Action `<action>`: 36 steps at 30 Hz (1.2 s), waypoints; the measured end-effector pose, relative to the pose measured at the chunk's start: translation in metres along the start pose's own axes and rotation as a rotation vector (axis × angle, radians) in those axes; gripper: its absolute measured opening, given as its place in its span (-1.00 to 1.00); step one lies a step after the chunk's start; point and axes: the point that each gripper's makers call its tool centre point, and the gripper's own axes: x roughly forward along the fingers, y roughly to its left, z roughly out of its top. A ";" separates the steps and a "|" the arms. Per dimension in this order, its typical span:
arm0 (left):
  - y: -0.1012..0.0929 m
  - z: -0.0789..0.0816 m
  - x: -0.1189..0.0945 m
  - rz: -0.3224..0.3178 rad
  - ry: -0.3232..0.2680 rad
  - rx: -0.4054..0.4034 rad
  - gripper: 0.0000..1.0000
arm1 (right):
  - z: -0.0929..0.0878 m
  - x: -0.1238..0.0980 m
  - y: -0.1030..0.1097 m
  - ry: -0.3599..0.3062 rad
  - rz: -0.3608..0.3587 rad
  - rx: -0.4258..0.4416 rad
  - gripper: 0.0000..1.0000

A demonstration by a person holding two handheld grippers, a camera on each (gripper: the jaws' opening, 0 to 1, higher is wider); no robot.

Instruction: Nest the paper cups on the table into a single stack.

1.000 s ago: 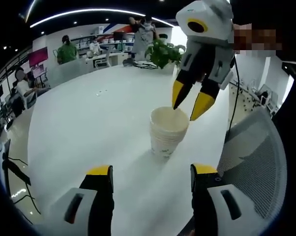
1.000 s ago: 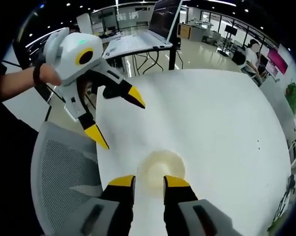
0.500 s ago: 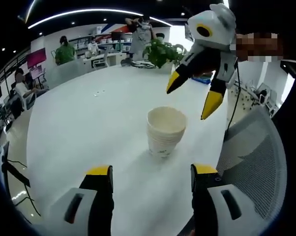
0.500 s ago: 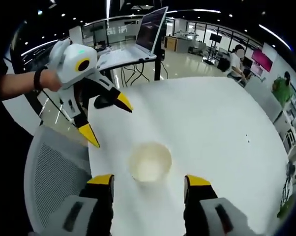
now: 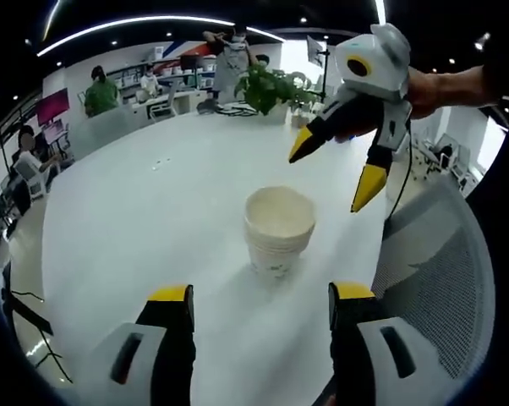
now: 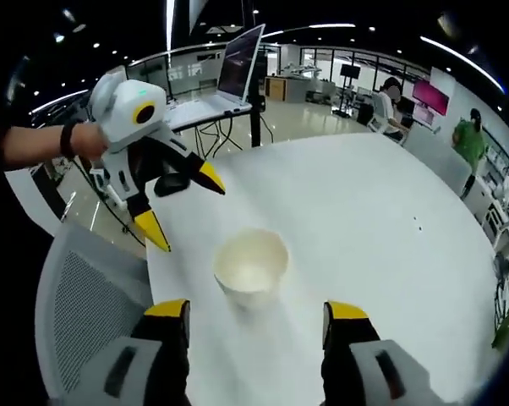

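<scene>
- The left gripper (image 5: 259,298) hung low over the near edge of the white table (image 5: 136,211), its yellow-tipped jaws spread wide with nothing between them; in the right gripper view it showed (image 6: 180,203) off to the side of the cups, splayed and clear of them.
- The right gripper (image 6: 256,315) was likewise released, jaws well apart and empty. In the left gripper view it hovered (image 5: 332,169) above and just beyond the cups, touching nothing.
- Between the two stood the stack of paper cups (image 5: 278,230), upright on the table, with several rims banded one under another and the mouth of the top cup open. From above, in the right gripper view, the stack (image 6: 251,269) read as one round opening, which suggested the cups sat squarely inside each other.
- No loose cup could be seen on the table, so the nesting was probably finished, and both grippers were likely held off so as not to topple the stack.
- Beside the table's near edge sat a mesh chair (image 5: 440,279).
- Far across the table stood a leafy plant (image 5: 267,85), with people (image 5: 100,89) at desks behind it.
</scene>
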 end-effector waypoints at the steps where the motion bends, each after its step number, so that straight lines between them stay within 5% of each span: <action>1: 0.001 -0.001 0.001 0.000 0.004 0.002 0.27 | -0.001 0.001 0.000 -0.005 0.001 -0.002 0.26; 6: -0.004 0.002 0.008 -0.022 0.019 0.039 0.29 | -0.006 0.009 0.000 -0.012 -0.019 -0.085 0.25; 15: -0.009 0.004 0.033 -0.074 0.059 0.121 0.30 | -0.011 0.038 -0.003 -0.032 0.004 -0.107 0.24; 36: -0.020 0.010 0.071 -0.157 0.108 0.326 0.08 | 0.003 0.053 0.012 0.000 0.088 -0.287 -0.03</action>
